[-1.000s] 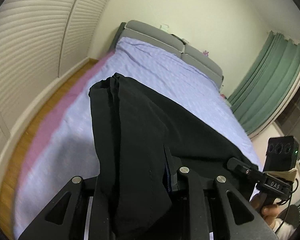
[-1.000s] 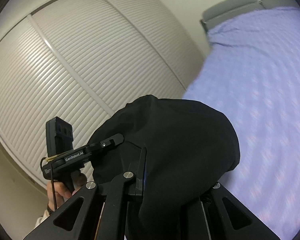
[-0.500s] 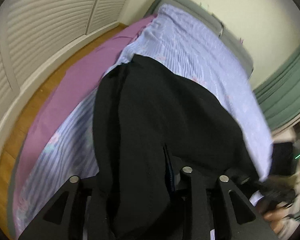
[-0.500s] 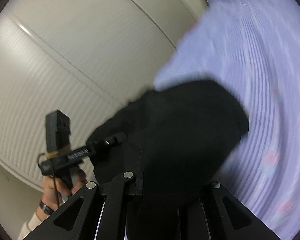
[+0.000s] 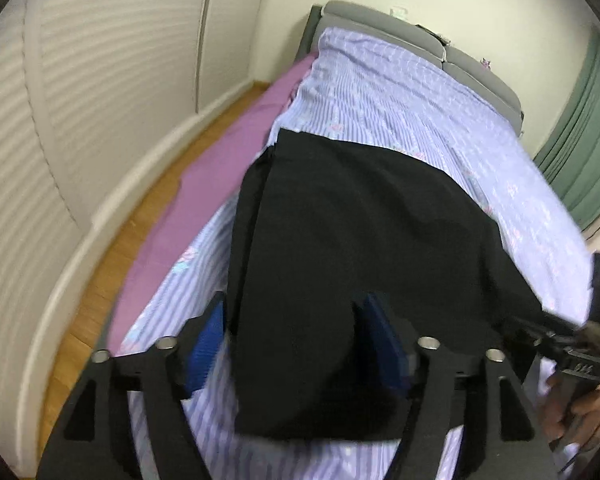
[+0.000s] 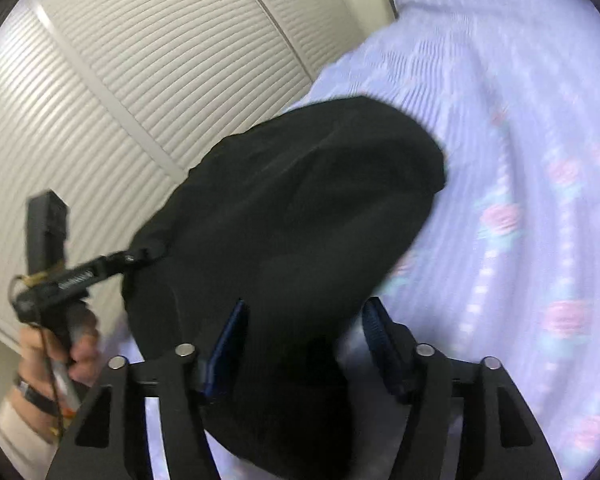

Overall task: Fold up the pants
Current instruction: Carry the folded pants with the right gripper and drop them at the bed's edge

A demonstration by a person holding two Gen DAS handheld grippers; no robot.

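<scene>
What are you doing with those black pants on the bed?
A person is folding black pants on a bed with a purple striped sheet, using a two-finger gripper in each hand. The left gripper and the right gripper both have their blue-padded fingers spread apart, with the cloth lying between them rather than pinched. The pants are spread on the sheet, so it looks like a fold was just laid down.

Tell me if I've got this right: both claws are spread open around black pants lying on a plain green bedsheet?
Not quite. The bedsheet is lilac with stripes and flowers, not plain green, as the left wrist view shows. The rest holds: left claw and right claw are spread open around the black pants.
</scene>
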